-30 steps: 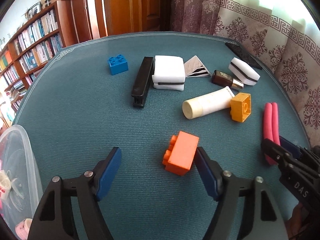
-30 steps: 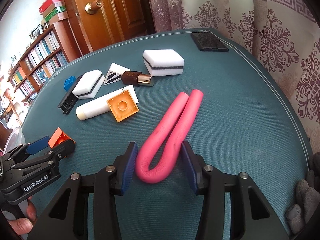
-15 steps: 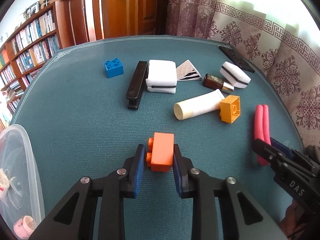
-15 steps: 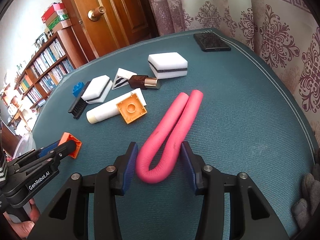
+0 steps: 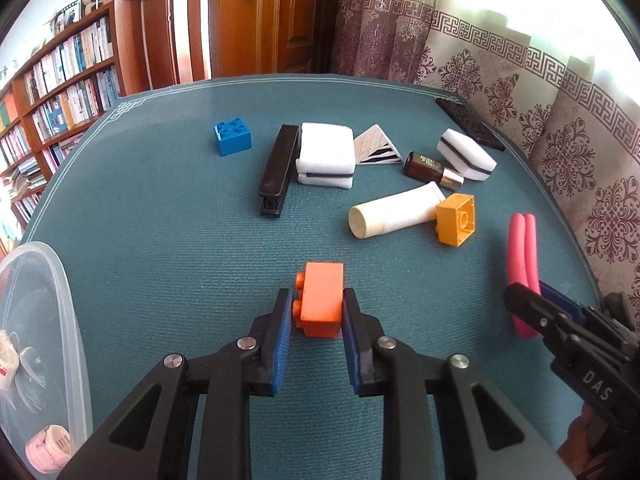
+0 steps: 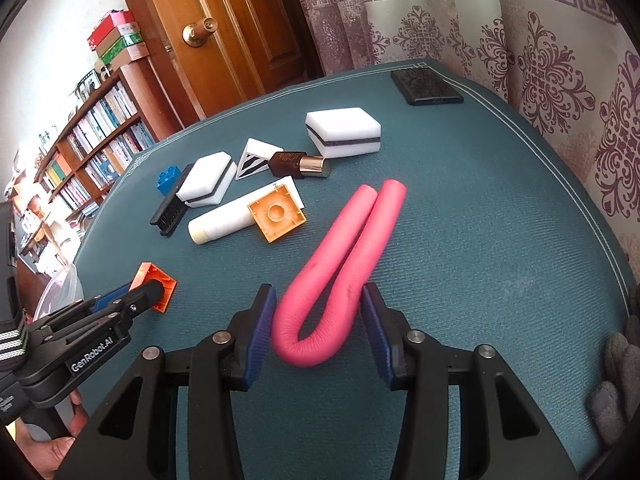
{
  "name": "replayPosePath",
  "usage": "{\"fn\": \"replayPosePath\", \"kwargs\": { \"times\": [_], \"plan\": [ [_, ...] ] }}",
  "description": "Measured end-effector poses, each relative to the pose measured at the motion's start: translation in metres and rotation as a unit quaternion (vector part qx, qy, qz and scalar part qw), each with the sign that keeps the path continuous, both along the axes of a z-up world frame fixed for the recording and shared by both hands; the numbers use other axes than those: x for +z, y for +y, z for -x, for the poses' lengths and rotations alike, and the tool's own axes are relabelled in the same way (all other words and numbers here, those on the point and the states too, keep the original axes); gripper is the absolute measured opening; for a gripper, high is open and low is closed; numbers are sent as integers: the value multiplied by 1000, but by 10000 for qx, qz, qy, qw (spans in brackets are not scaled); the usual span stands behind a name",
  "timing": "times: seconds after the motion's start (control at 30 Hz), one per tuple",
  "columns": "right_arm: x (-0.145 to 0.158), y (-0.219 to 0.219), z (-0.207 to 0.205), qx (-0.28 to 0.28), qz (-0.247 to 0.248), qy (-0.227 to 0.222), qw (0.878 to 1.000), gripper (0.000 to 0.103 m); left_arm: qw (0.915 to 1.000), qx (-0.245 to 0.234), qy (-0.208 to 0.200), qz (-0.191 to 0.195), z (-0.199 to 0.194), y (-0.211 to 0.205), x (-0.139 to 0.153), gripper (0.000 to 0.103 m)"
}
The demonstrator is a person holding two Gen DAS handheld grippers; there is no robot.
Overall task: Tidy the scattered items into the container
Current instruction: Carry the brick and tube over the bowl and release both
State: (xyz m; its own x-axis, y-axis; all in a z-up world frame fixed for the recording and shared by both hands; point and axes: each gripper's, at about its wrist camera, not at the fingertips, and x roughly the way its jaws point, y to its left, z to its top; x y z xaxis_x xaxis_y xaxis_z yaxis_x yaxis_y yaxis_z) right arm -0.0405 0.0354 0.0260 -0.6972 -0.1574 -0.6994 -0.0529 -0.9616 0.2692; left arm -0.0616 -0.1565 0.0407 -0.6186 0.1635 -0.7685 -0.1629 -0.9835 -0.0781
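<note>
The orange brick (image 5: pixel 321 298) sits clenched between the left tongs (image 5: pixel 314 312), low over the teal bench (image 5: pixel 160 240). The clear container (image 5: pixel 60 320) lies to their left. The right tongs (image 6: pixel 318 312) straddle the folded pink foam tube (image 6: pixel 340 264), jaws spread, one pad touching it.

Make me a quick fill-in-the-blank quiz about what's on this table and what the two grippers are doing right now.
1. The left gripper is shut on the ______ brick.
2. The right gripper straddles the bent end of the ______ foam tube, with its jaws open.
3. The black stapler lies right beside a white ______.
4. The yellow brick touches the flat end of the cream ______.

Missing words: orange; pink; sponge; tube
</note>
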Motion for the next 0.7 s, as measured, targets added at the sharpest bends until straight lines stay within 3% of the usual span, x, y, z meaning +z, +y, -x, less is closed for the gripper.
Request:
{"fn": "replayPosePath", "kwargs": {
  "times": [0.23, 0.7],
  "plan": [
    [4, 0, -3, 18, 42, 56, 10000, 47, 10000, 60, -4, -46, -1, -4, -3, 26],
    [23, -46, -7, 618, 143, 211, 9978, 47, 9975, 489, 473, -215, -32, -49, 36, 26]
  ]
}}
